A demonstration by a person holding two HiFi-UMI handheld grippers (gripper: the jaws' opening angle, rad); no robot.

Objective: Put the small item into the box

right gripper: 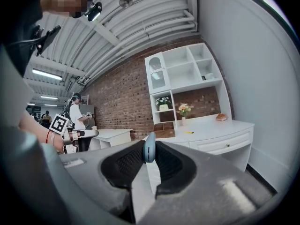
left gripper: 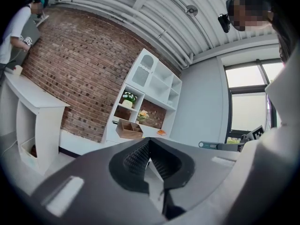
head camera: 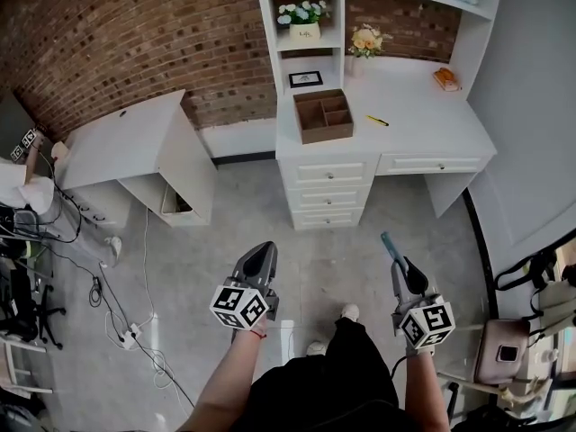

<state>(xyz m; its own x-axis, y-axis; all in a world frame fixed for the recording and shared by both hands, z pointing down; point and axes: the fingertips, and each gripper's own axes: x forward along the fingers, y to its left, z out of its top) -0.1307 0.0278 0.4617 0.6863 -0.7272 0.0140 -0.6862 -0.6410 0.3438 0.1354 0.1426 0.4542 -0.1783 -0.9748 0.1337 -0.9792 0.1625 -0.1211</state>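
The left forearm [head camera: 232, 372] and right forearm [head camera: 424, 387] reach up from the bottom edge. The left hand-held gripper [head camera: 264, 247], lower centre, has its jaws together. The right hand-held gripper [head camera: 403, 266], lower right, clamps a small item [right gripper: 148, 147].

Far wall [head camera: 117, 34]: red brick. White surface [head camera: 423, 124] with drawers [head camera: 328, 196] and shelf hutch [head camera: 266, 34], far right. Lower white surface [head camera: 126, 142], far left. Grey floor [head camera: 261, 214], cables [head camera: 135, 331] near left. Grey wall [head camera: 531, 106] right. Ribbed white ceiling [left gripper: 140, 3].

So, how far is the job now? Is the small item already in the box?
Done: the right hand-held gripper is shut on the small blue item. In hand: the person stands on the floor, apart from the white desk. Left: reach the wooden box on the desk and put the item in.
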